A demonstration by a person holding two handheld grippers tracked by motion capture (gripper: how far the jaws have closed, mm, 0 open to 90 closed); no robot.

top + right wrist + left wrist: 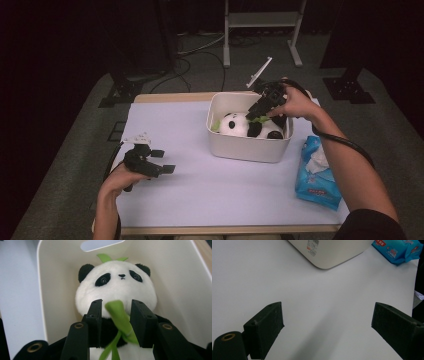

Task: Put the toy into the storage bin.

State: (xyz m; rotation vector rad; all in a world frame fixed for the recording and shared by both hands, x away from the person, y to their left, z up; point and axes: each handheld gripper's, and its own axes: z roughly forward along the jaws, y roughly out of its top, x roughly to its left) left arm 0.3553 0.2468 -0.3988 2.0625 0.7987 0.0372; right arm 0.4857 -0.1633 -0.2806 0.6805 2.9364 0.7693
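A plush panda (pixel 235 125) lies face up inside a white bin (pixel 250 150) at the back right of the table. My right gripper (pixel 257 116) reaches down into the bin over the panda's chest. In the right gripper view the panda (pixel 117 287) faces the camera and a green cloth leaf (pixel 120 312) rises between the jaws of the right gripper (pixel 116 306); the jaws stand apart with a gap on the leaf's left side. My left gripper (pixel 162 161) hovers low over the front left of the table, jaws wide apart with nothing between them (pixel 327 317).
A blue tissue pack (pixel 315 175) lies at the table's right edge, beside the bin; it also appears in the left gripper view (pixel 397 250) behind the bin's corner (pixel 329 252). The pale table top (pixel 200 190) stretches between my two hands. Stands and cables sit on the floor behind.
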